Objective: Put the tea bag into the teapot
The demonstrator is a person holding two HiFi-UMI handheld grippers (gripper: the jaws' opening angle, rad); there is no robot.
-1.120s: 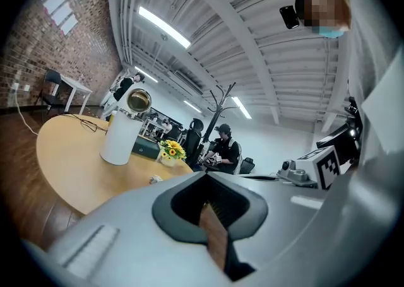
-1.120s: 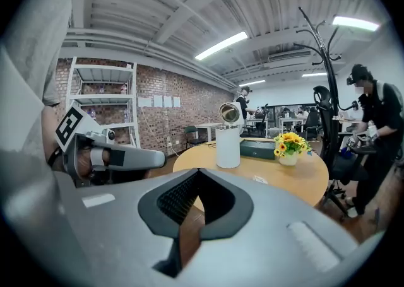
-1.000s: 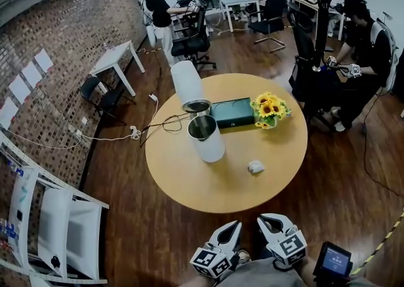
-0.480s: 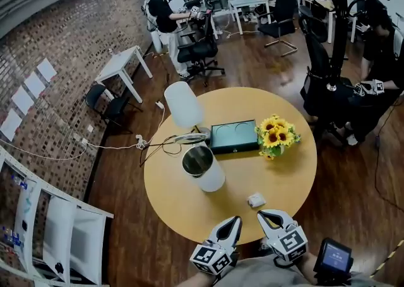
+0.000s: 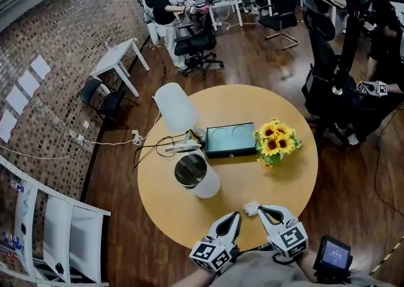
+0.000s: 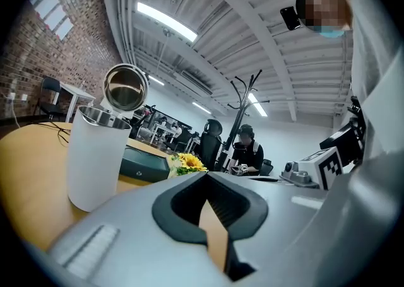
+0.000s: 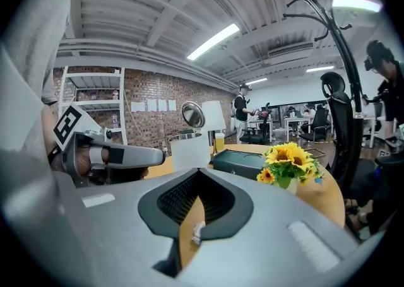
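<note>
Evidently nothing is done yet: the tea bag [image 5: 252, 206] lies on the worktop [image 5: 284, 181] just beside the tip of the right tongs [image 5: 261, 210], closed and empty like the left tongs [image 5: 236, 217], with the open teapot [image 5: 197, 176] waiting well apart.

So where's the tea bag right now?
In the head view, the tea bag lies on the table, at its near edge, just ahead of the right gripper.
</note>
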